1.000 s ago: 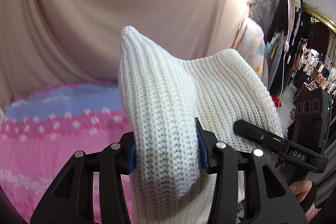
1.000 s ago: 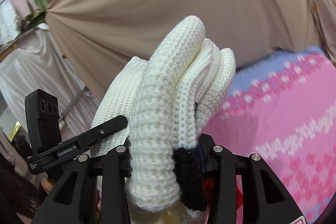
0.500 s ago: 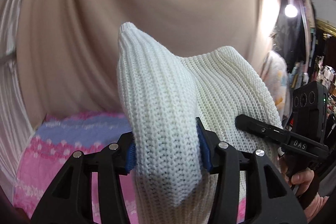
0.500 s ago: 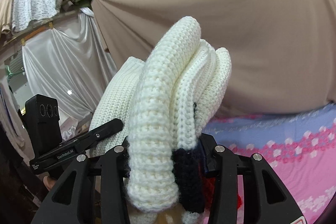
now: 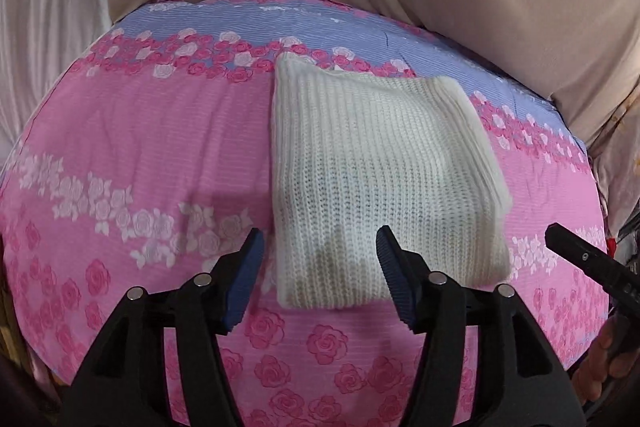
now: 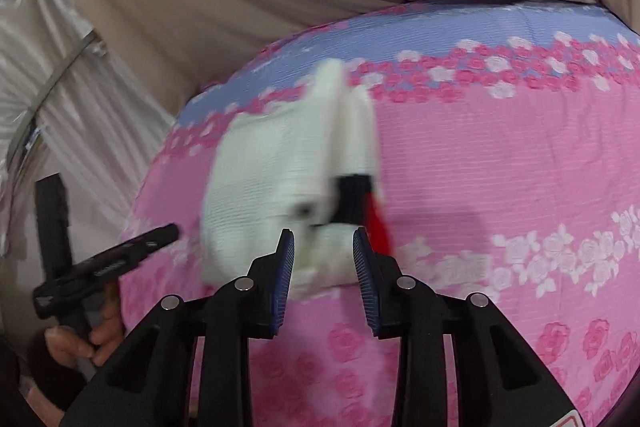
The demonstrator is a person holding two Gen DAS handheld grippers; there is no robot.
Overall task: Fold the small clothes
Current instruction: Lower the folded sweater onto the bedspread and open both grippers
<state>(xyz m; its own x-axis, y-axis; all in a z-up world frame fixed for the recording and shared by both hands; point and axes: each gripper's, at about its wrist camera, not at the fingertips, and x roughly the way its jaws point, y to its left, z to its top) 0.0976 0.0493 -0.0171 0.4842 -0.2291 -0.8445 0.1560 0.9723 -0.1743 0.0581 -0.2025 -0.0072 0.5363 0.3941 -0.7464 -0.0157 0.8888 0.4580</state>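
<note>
1. between and just ahead of the blue pads of the left gripper [image 5: 320,271] lies the near edge of the white knit sweater [image 5: 380,179], folded into a thick rectangle on the pink rose bedsheet [image 5: 140,147]; the jaws have just been opening and stand wide, neither pad pressing the knit.
2. the right gripper [image 6: 323,263] has its jaws narrower, having just been closing, yet both pads look clear of the cloth; the sweater's corner sits just beyond their tips, and the view is blurred.
3. risk: a pad could catch the loose ribbing on the way out and drag the top layer, which would likely open the fold.
4. risk: the right-hand stack of layers, seen edge-on ahead of the right jaws, looks springy and may slump sideways once nothing steadies it.
5. risk: the soft bed gives under pressure, so any pat down could skew the bundle.
6. looks: cream, chunky rib knit, several layers thick at its right edge; a black patch [image 6: 352,199] and a red bit [image 6: 376,227] peek out at the corner nearest the right jaws.
</note>
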